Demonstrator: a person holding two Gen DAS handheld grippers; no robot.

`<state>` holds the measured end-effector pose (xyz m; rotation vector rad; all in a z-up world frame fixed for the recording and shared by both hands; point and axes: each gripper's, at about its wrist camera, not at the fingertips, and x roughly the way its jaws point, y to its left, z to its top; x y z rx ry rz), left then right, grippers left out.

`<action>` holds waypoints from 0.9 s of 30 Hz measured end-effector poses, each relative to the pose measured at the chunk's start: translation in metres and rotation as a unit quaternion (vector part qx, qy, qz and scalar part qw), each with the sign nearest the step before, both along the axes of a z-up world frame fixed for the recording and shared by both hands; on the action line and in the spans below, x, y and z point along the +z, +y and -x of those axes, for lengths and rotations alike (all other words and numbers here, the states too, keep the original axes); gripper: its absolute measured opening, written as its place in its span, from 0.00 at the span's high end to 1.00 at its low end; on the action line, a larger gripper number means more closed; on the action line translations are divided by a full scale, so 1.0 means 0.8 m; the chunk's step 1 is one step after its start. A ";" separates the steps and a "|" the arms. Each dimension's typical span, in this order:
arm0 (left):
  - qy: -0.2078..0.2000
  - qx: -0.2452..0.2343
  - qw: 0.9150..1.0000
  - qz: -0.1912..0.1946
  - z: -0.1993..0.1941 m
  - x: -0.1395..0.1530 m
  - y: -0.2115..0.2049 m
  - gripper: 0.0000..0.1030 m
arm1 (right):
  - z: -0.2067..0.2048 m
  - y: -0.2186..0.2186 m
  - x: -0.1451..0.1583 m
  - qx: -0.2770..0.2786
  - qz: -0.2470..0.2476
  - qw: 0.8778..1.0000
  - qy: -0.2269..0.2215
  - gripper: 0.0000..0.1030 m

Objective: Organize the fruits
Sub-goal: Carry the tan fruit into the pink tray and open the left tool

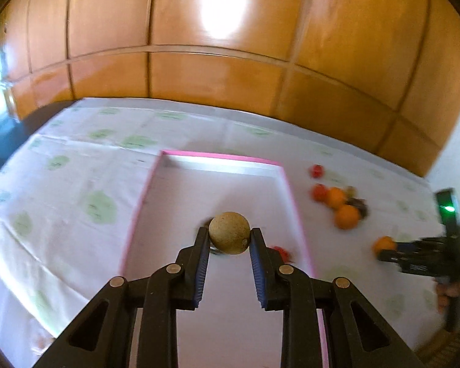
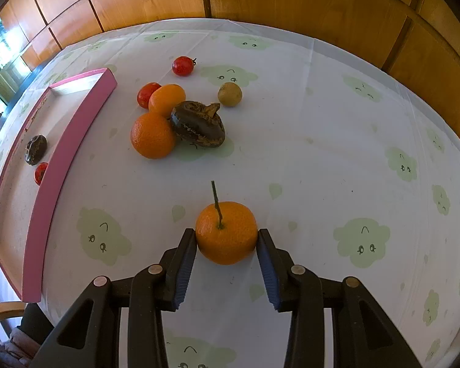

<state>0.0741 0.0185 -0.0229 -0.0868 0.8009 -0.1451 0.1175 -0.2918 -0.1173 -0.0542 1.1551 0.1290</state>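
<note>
My left gripper point(image 1: 229, 239) is shut on a round tan fruit point(image 1: 229, 233) and holds it above the pink-rimmed tray point(image 1: 294, 202). A red tomato point(image 1: 281, 252) lies in the tray behind the right finger. My right gripper point(image 2: 226, 239) is shut on a stemmed orange mandarin point(image 2: 226, 236) just above the tablecloth, right of the tray point(image 2: 73, 132). The tray holds a dark fruit point(image 2: 36, 149) and a red tomato point(image 2: 40, 173). On the cloth lie two oranges point(image 2: 152, 135), two tomatoes point(image 2: 183, 65), a dark brown fruit point(image 2: 199, 124) and a tan fruit point(image 2: 229, 94).
A white tablecloth point(image 2: 337, 159) with green cloud prints covers the table. Wooden panelling point(image 1: 217, 70) stands behind it. The right gripper with its mandarin shows at the right edge of the left wrist view point(image 1: 383, 247). A chair edge point(image 2: 0, 312) is at lower left.
</note>
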 end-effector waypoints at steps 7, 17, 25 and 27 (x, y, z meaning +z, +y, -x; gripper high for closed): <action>-0.004 0.012 0.999 -0.031 -0.020 -0.009 0.011 0.74 | 0.002 0.002 -0.001 0.000 0.005 1.000 -0.002 0.61; -0.006 0.012 0.999 -0.040 -0.038 -0.010 0.007 0.74 | 0.003 0.004 0.000 0.003 0.010 1.000 -0.001 0.61; 0.006 0.016 0.998 -0.053 -0.066 -0.019 0.008 0.74 | 0.002 0.003 0.000 0.005 0.010 1.000 -0.001 0.61; 0.011 0.021 0.998 -0.059 -0.080 -0.023 0.009 0.74 | 0.002 0.003 0.000 0.005 0.011 1.000 -0.001 0.61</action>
